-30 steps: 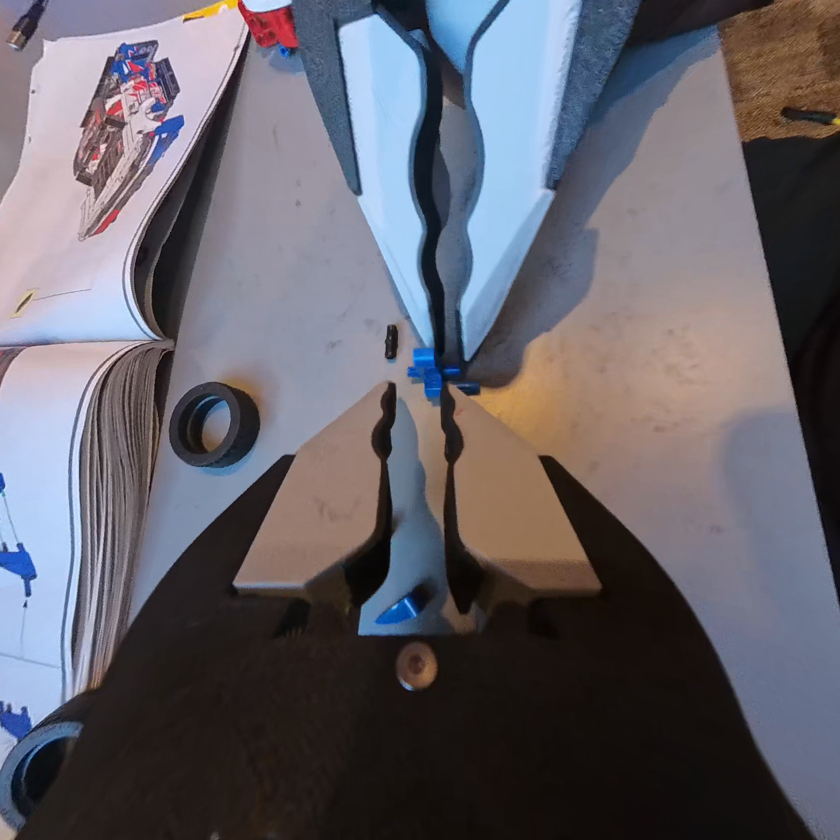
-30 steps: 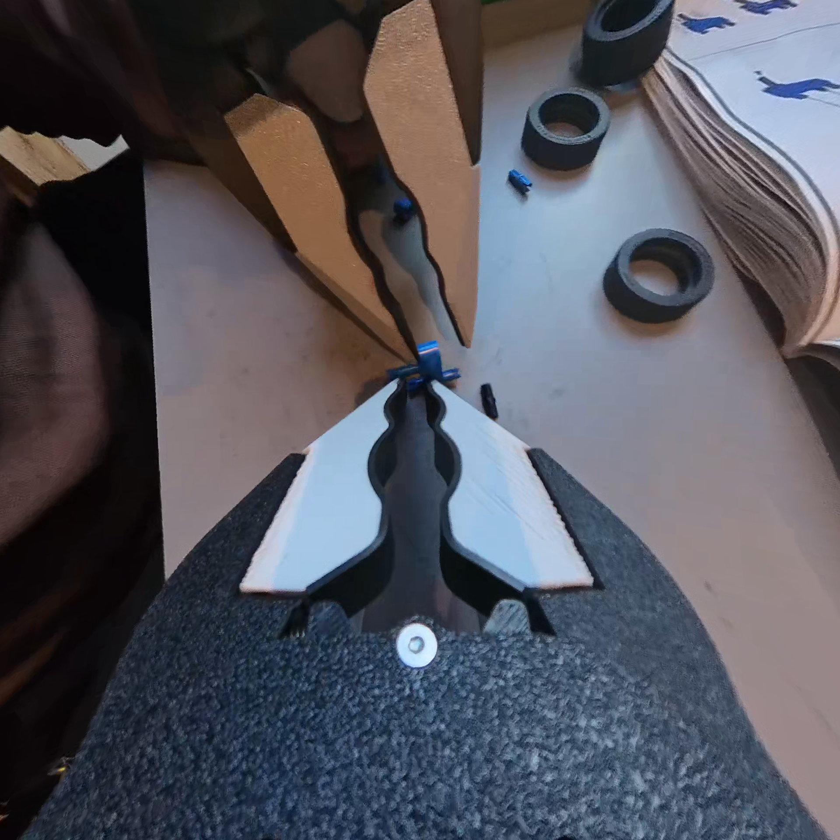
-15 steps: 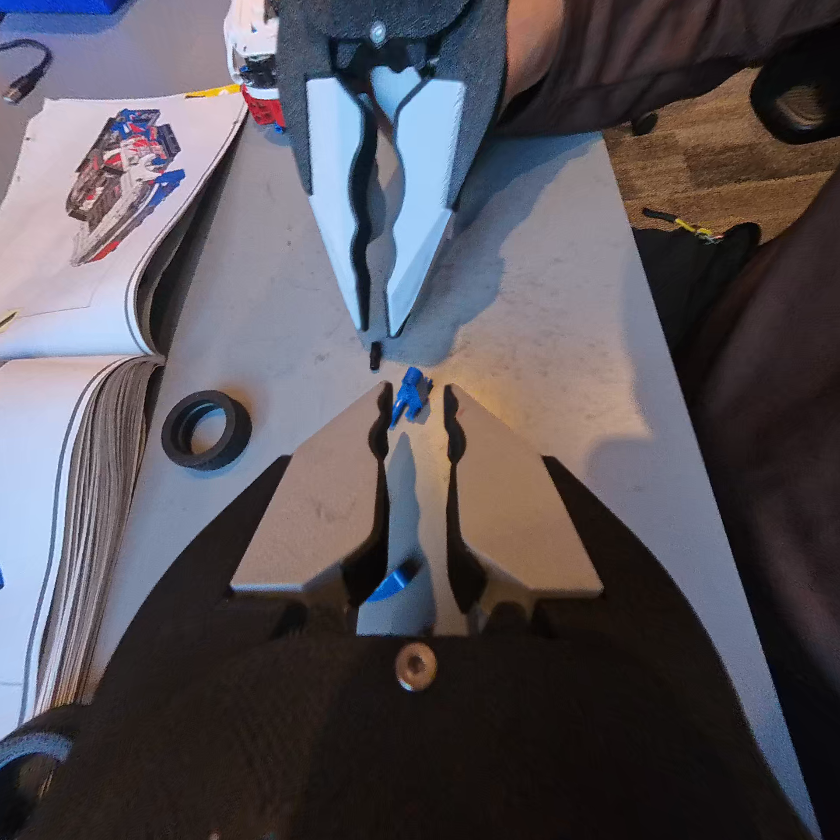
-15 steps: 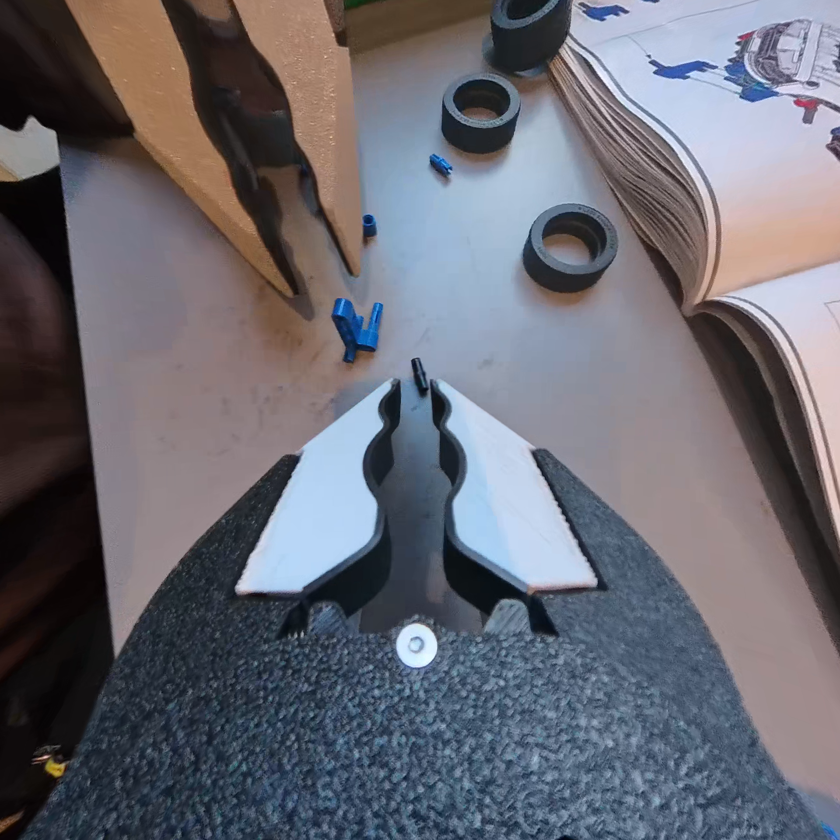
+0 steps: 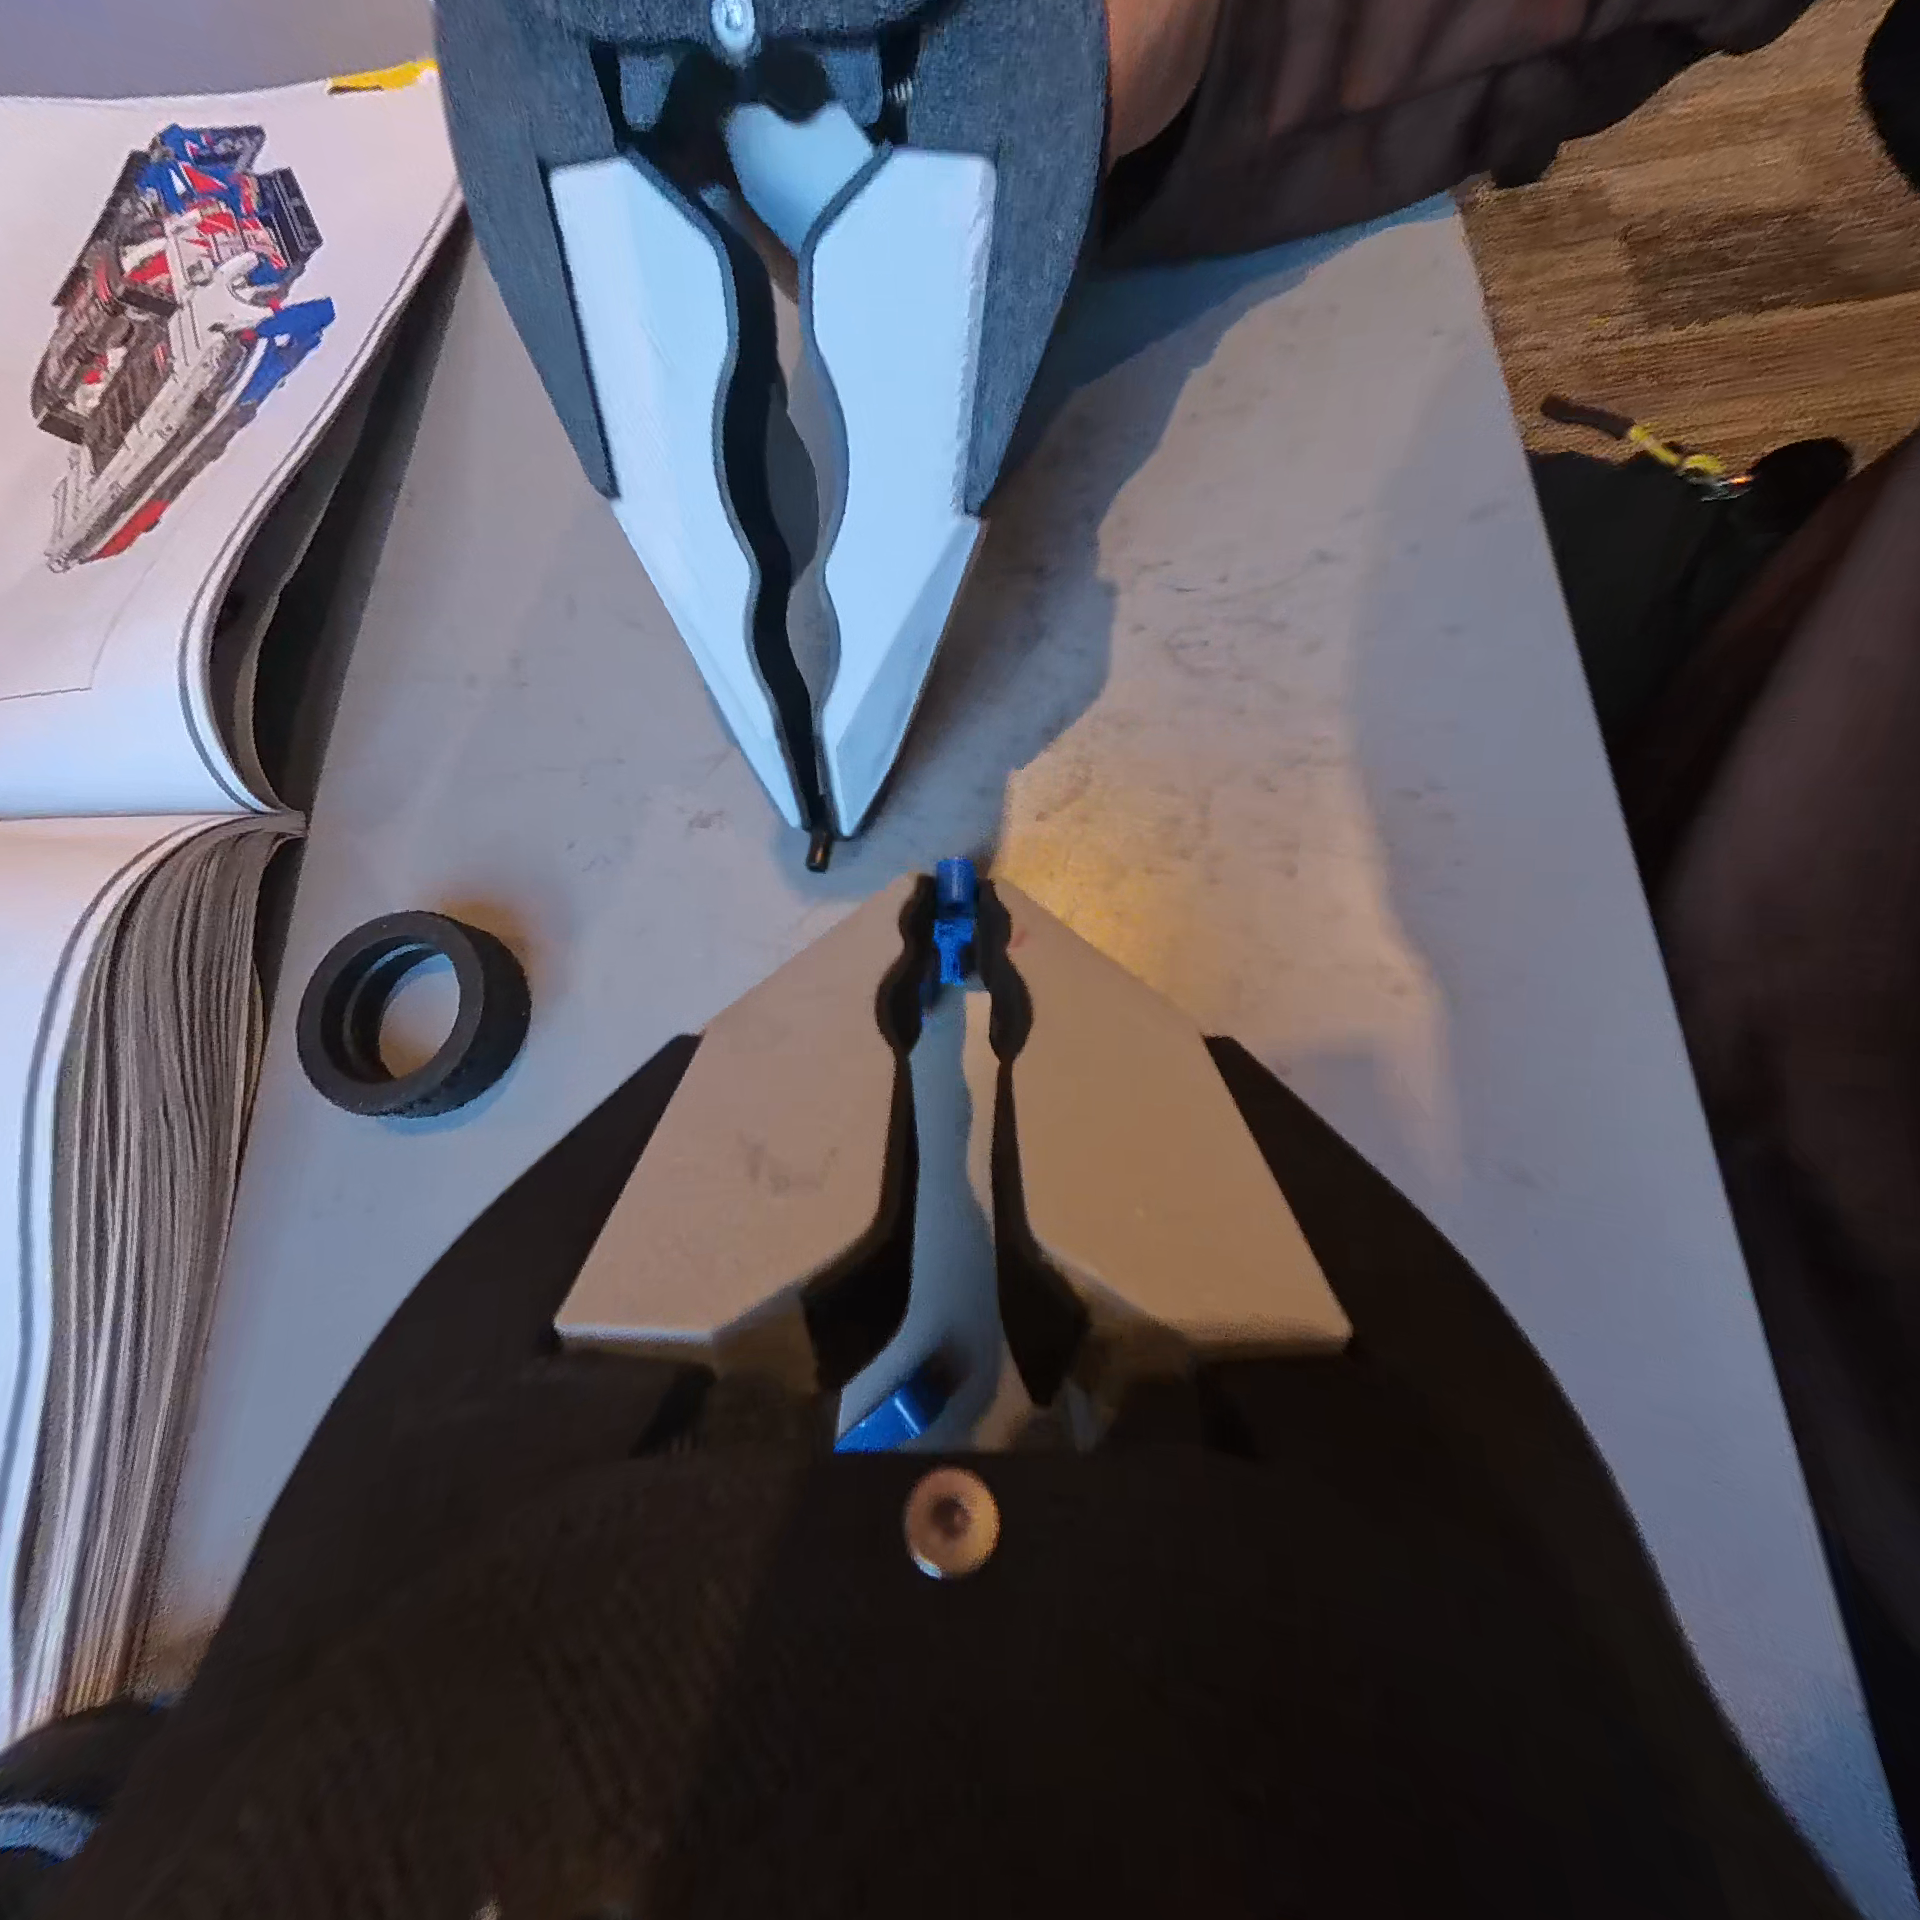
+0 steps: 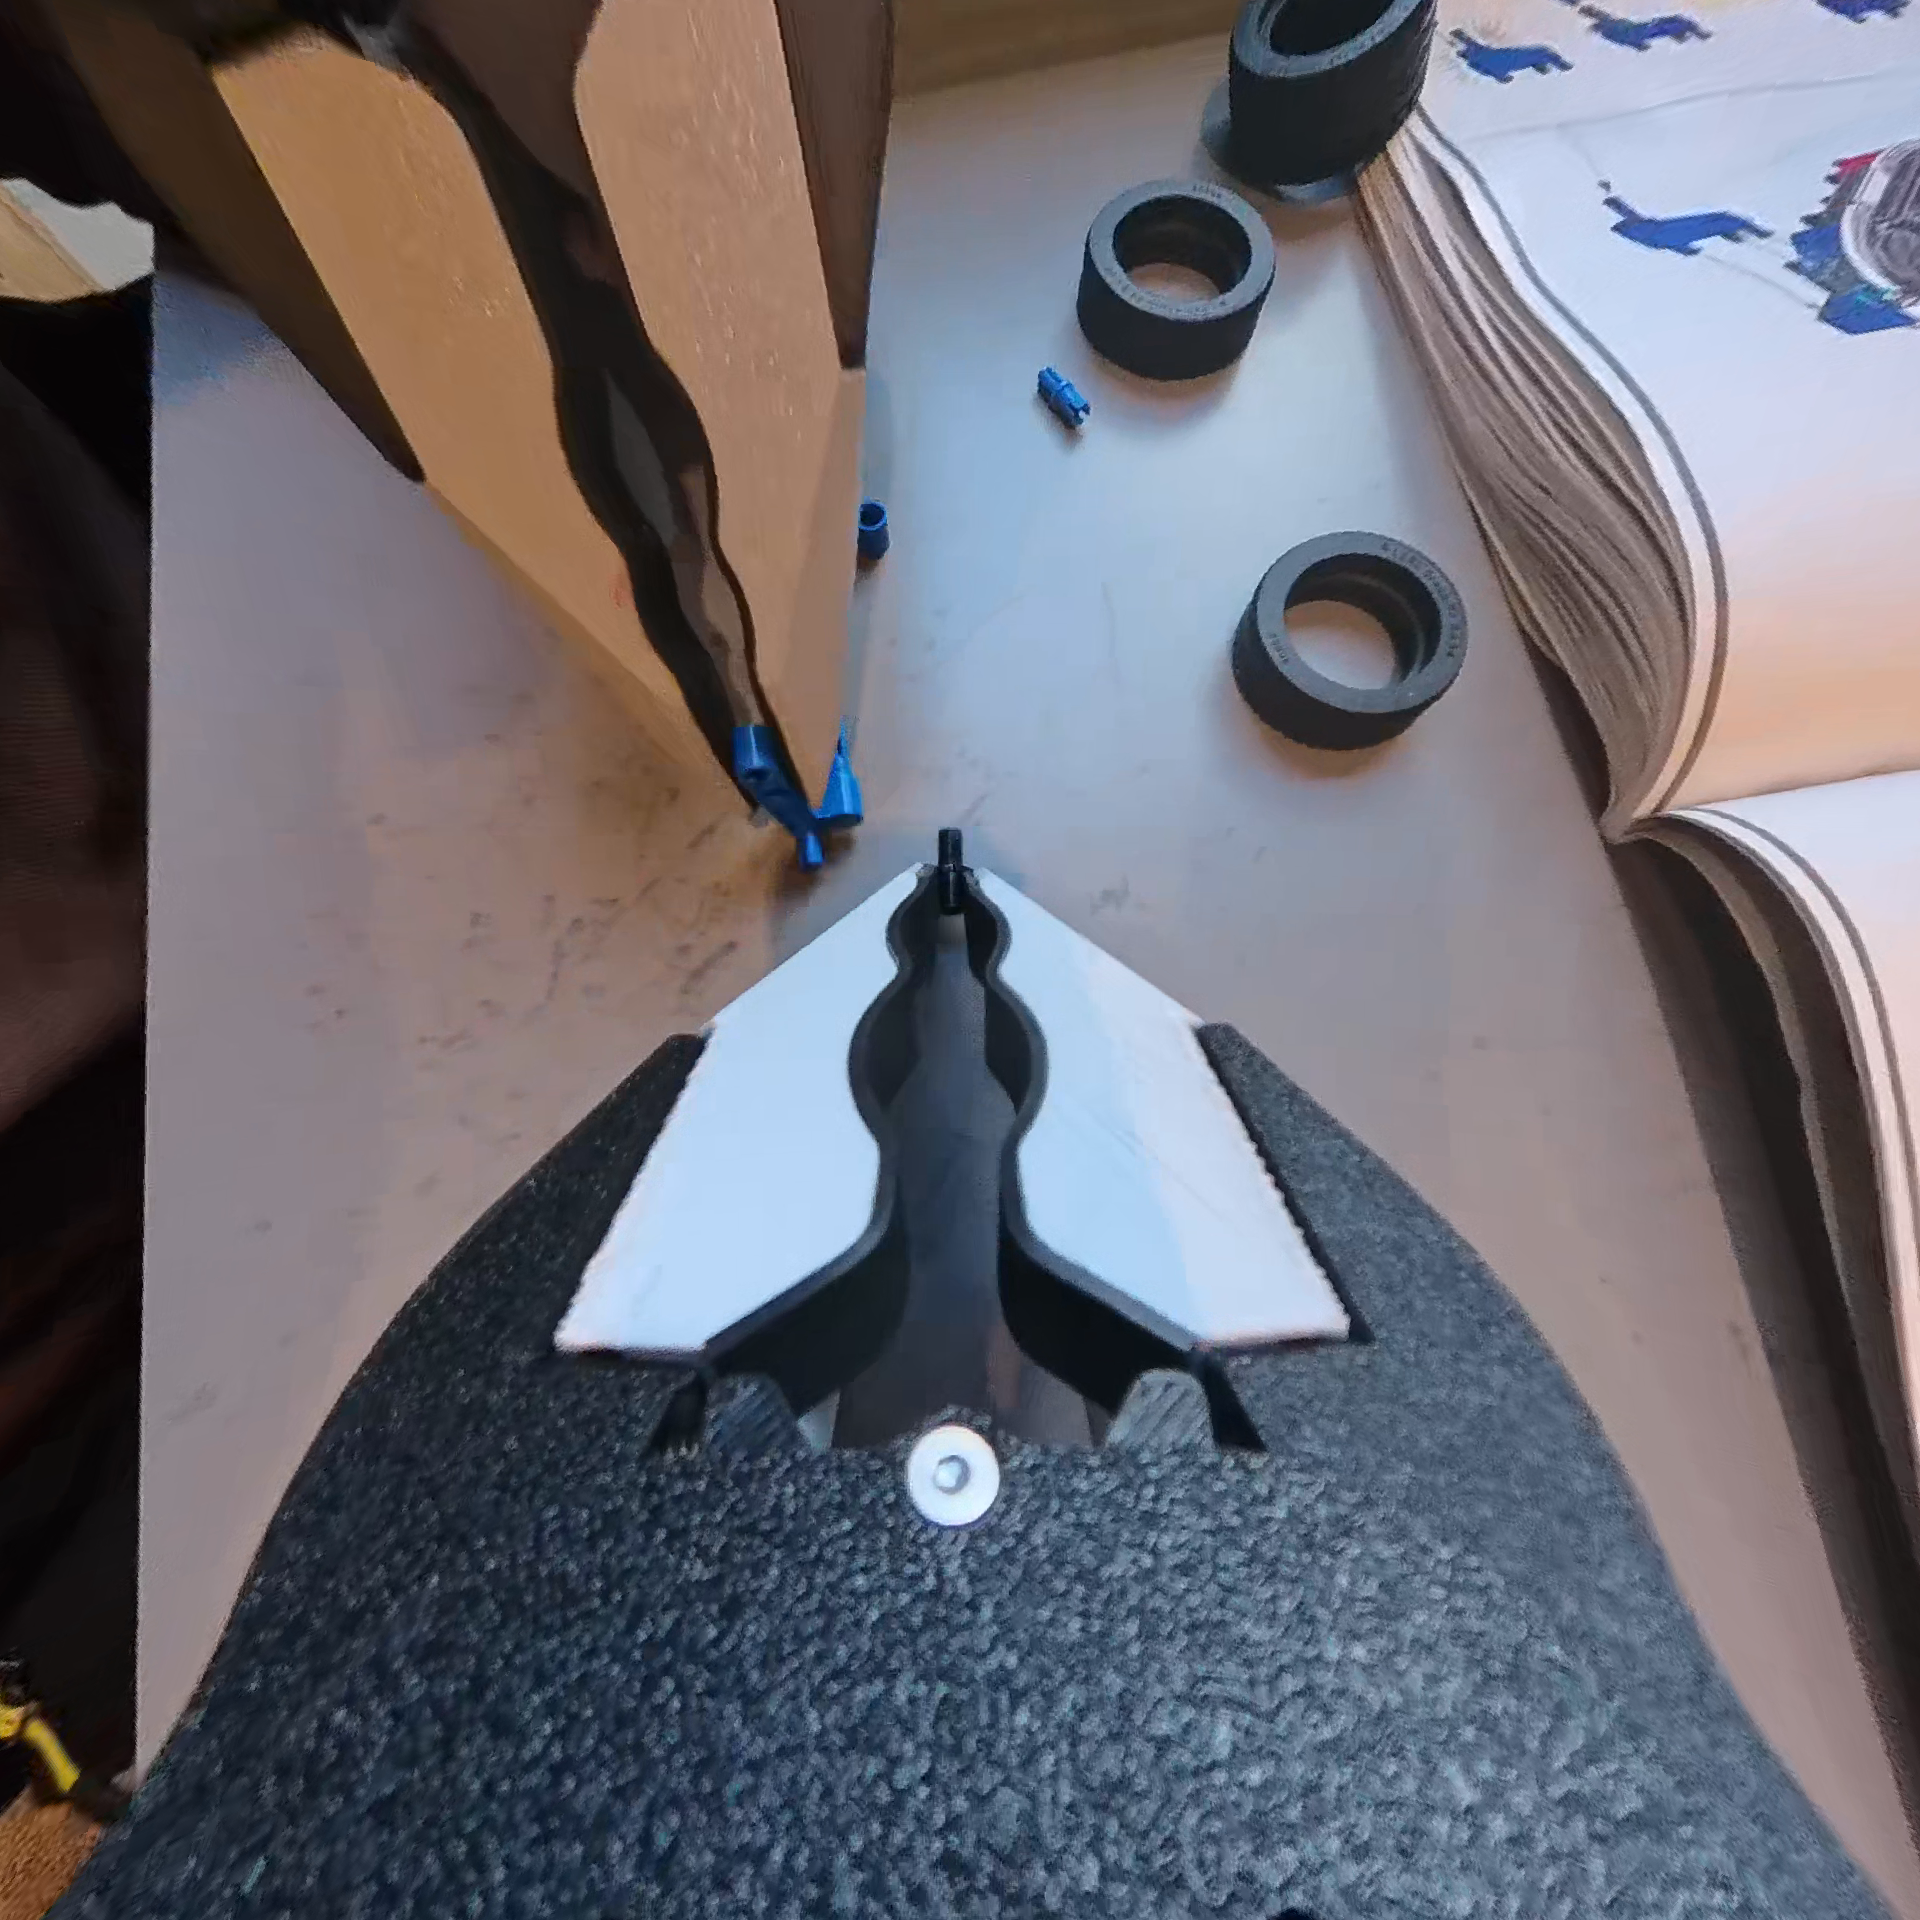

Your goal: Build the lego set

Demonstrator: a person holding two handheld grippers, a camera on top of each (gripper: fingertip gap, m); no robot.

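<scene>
In the left wrist view, your left gripper [image 5: 951,914] is pinched nearly closed on the blue connector [image 5: 952,928] at its tips; the right gripper [image 5: 816,821] comes in from 12 o'clock, its tips at 10 o'clock from the connector, nipping the black pin [image 5: 818,852]. In the right wrist view, your right gripper [image 6: 948,883] is squeezed shut on the black pin [image 6: 949,860], whose long axis points to 12 o'clock, while the blue connector [image 6: 800,795] sits close at 10 o'clock in the left gripper [image 6: 795,779], just above the table [image 6: 1091,1039], so the pin, I judge, needs swinging left to meet a hole.
</scene>
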